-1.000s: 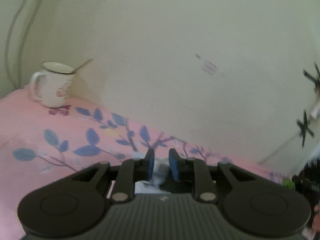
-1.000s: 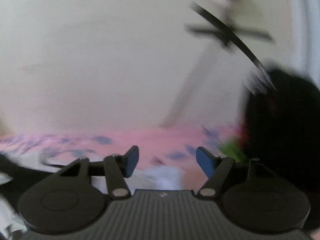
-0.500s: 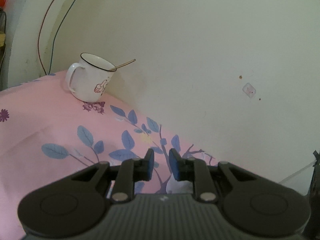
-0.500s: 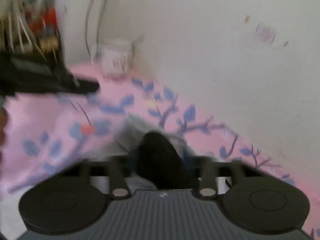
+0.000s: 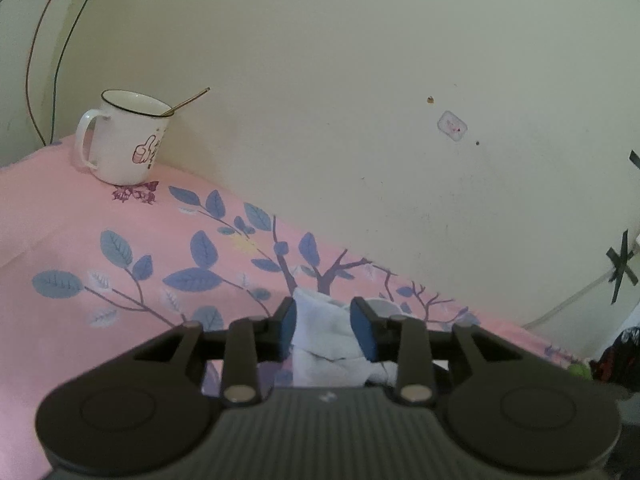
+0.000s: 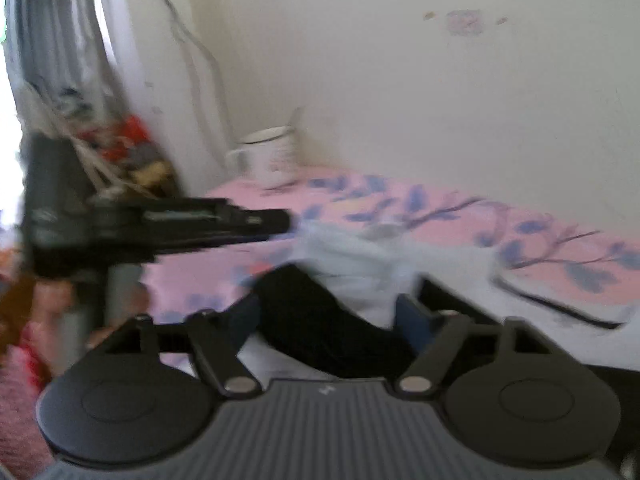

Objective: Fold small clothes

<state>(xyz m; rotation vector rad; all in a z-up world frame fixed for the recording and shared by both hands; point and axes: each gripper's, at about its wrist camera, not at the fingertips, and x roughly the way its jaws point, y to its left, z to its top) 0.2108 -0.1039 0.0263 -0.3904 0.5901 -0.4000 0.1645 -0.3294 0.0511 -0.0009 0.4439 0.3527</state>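
Left gripper (image 5: pixel 325 326): jaws have just been opening, with a bunched white garment (image 5: pixel 326 344) between the blue pads on the pink floral sheet (image 5: pixel 80 216); whether they press it cannot be told. Right gripper (image 6: pixel 326 316): jaws just reopened, spread wide around a black garment (image 6: pixel 316 320), blurred.

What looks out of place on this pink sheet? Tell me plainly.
The white mug, with a spoon leaning in it, stands on the soft pink floral sheet by the wall. Crockery on bedding where clothes get folded looks odd and could tip.
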